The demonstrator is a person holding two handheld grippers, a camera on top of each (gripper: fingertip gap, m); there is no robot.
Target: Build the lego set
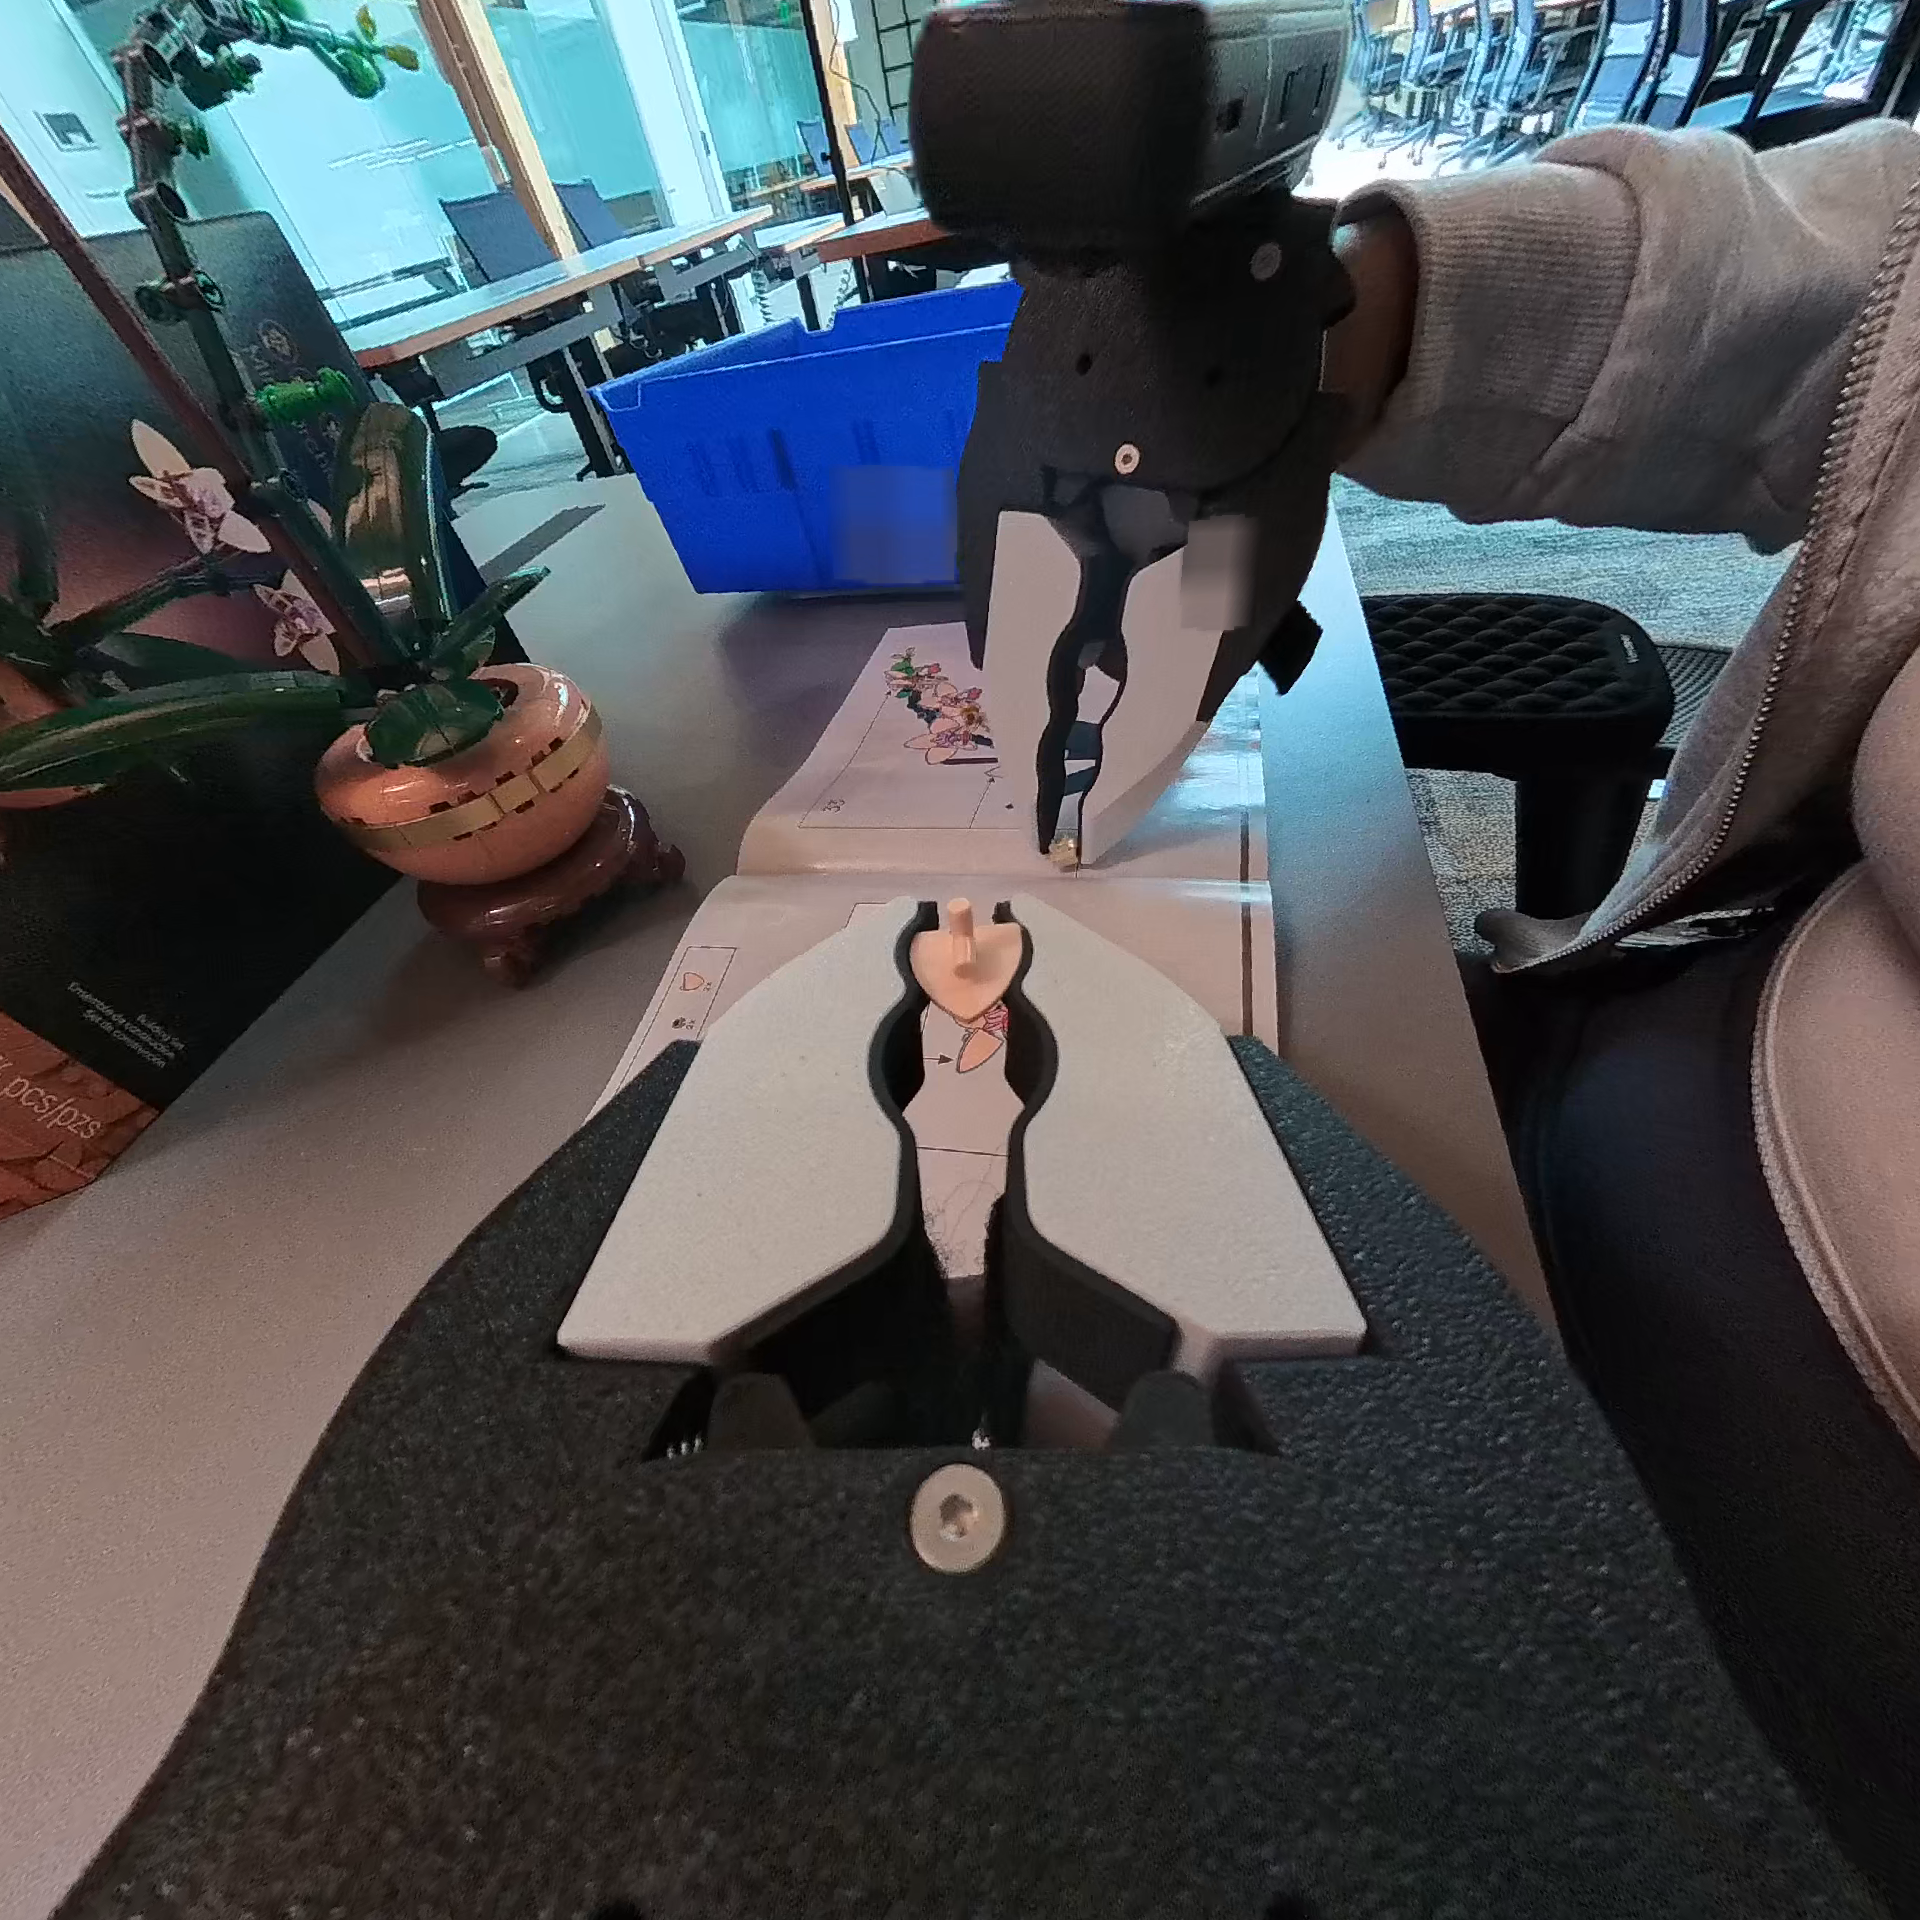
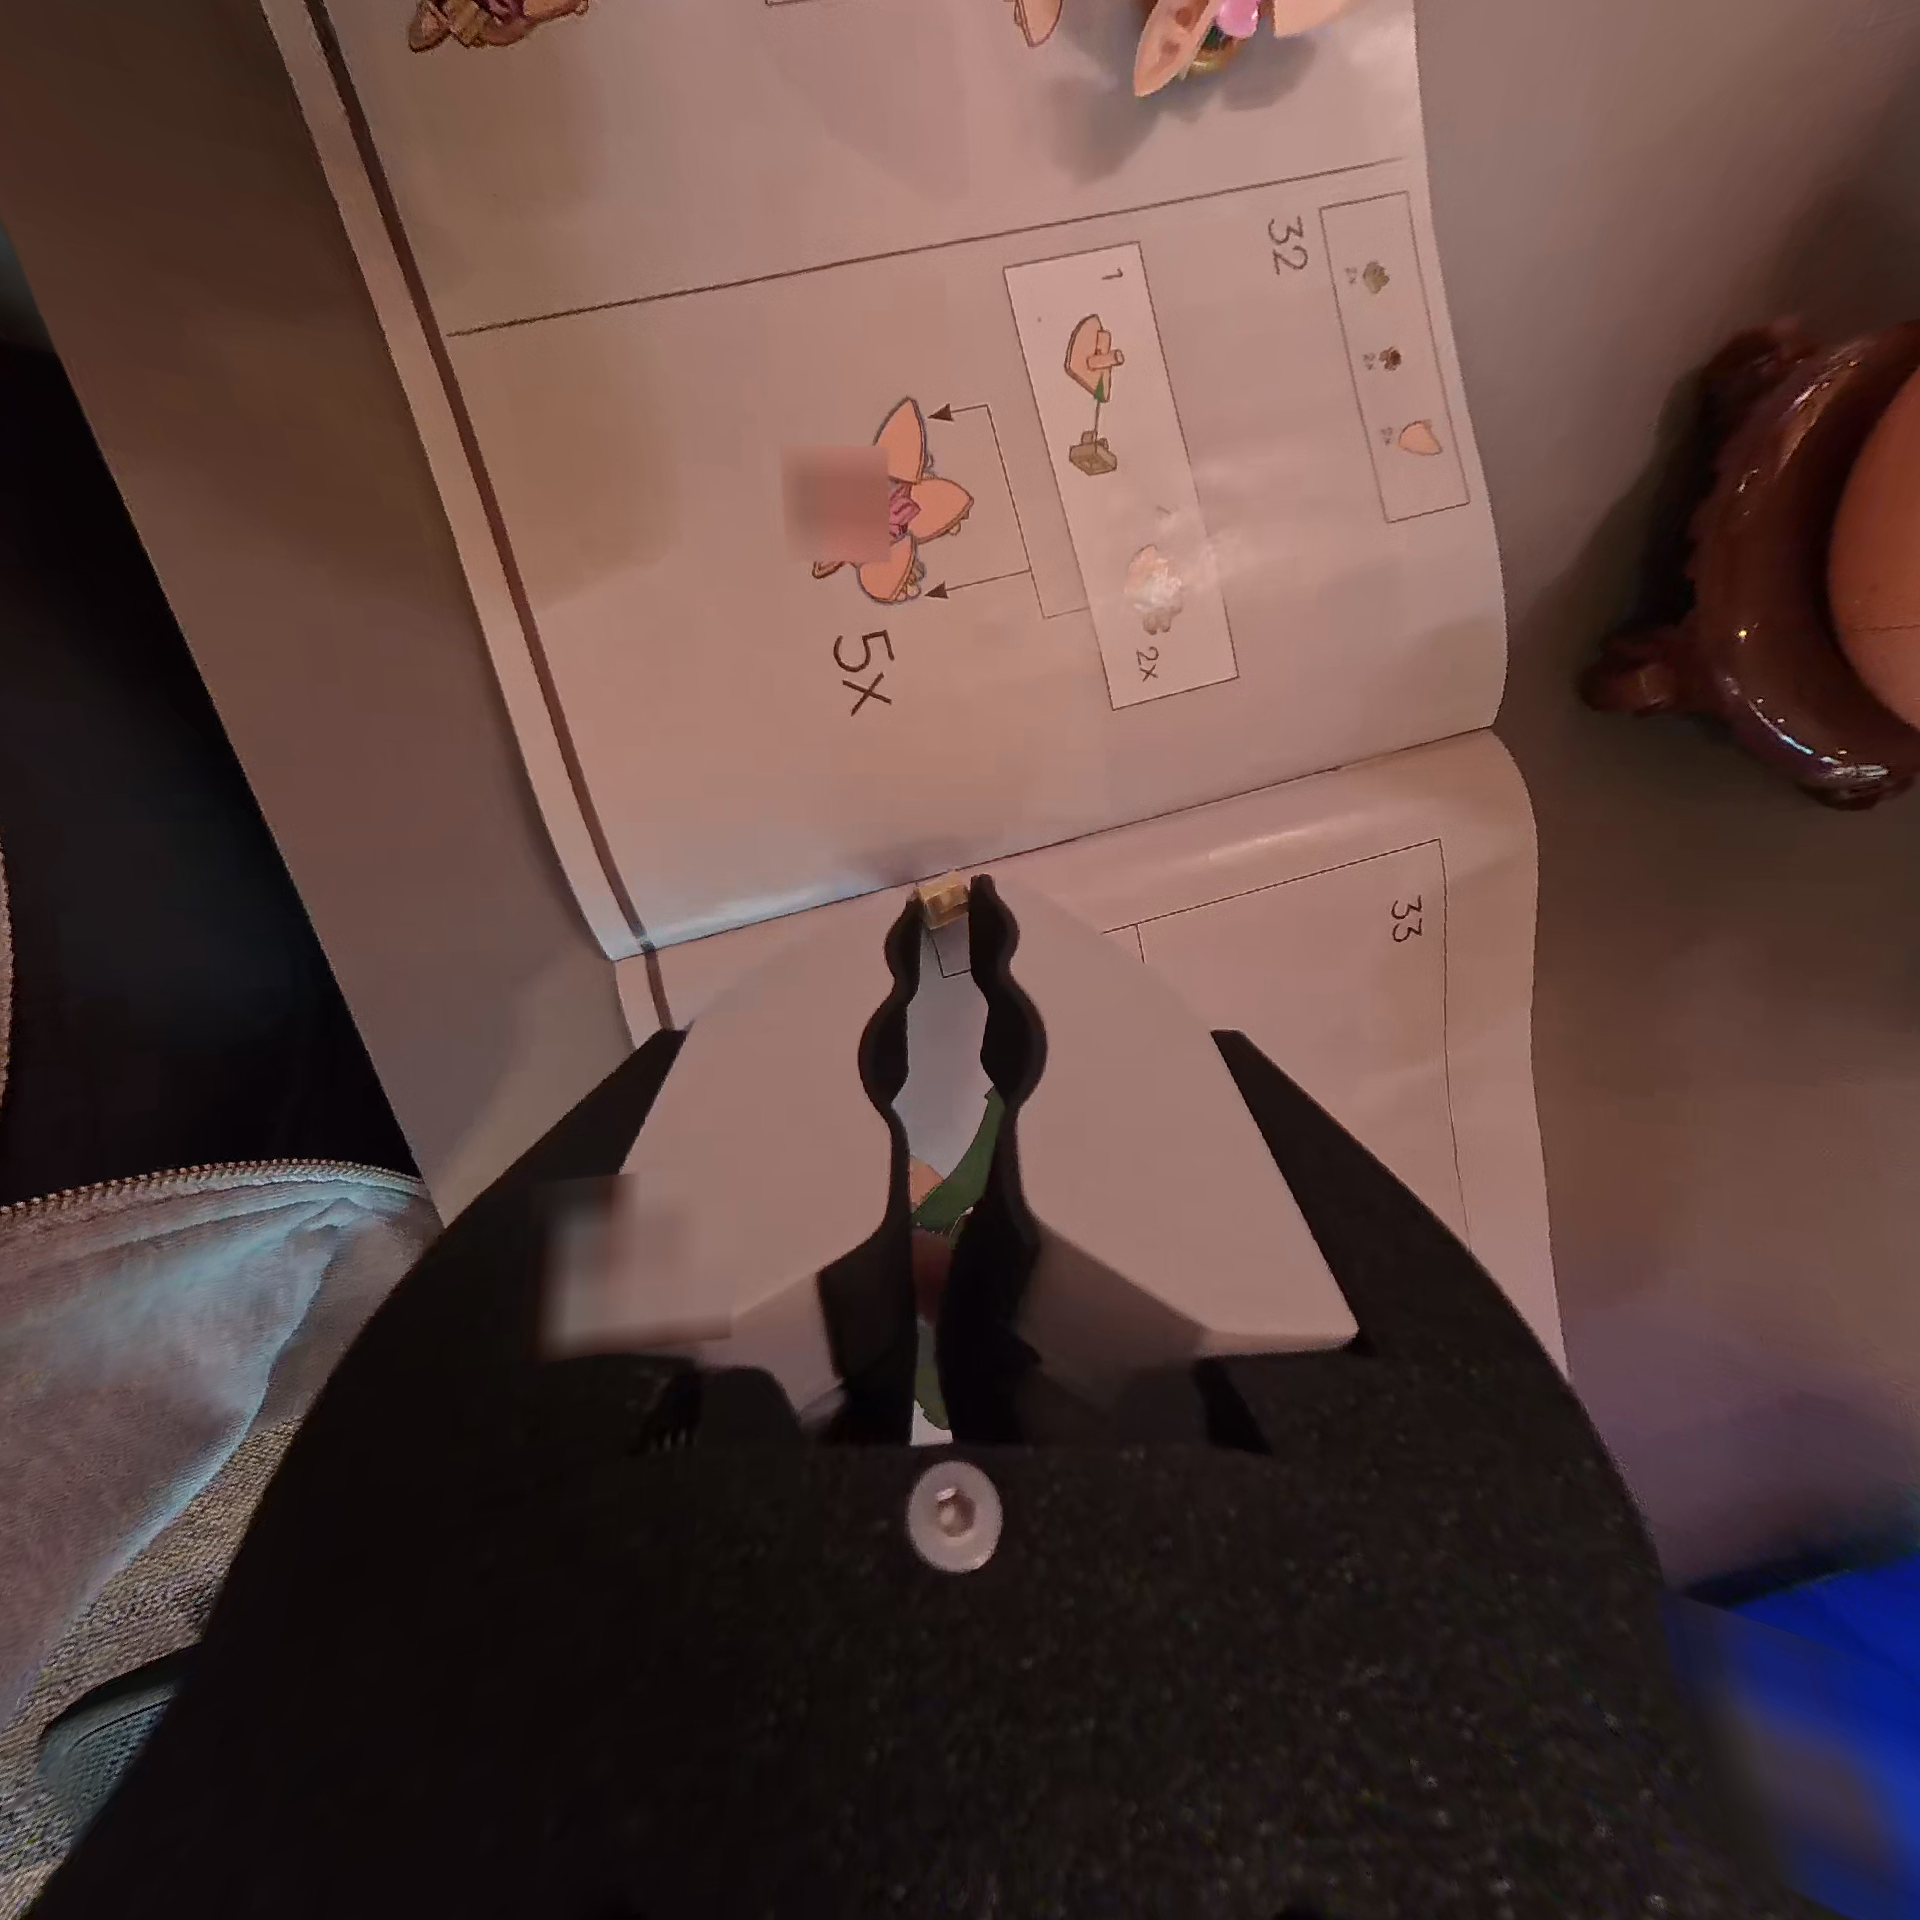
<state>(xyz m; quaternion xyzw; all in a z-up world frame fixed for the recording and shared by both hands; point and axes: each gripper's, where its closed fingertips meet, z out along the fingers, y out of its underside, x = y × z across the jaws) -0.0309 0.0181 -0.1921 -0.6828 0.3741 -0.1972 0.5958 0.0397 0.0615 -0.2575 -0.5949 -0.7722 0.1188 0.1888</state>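
1. Orchid model (image 1: 312, 582) cut off at 10 o'clock by the top edge of the left wrist view; pot stand (image 2: 1787, 582) cropped at 3 o'clock in the right wrist view.
2. Set box (image 1: 135, 831) clipped at 9 o'clock.
3. Instruction booklet (image 2: 727, 727) partly hidden under the right gripper (image 2: 948, 902).
4. Tiny tan piece (image 2: 945, 900) too small to identify.

Left wrist view is bright: daylight comes through the windows (image 1: 582, 135) behind, with glare on the booklet (image 1: 1174, 821) and the glossy pot (image 1: 468, 769). Straight lines bow at the edges, and the far gripper's top (image 1: 1060, 114) is blurred. Right wrist view is dim, warm-tinted, soft at the corners; the stand (image 2: 1766, 665) shines.
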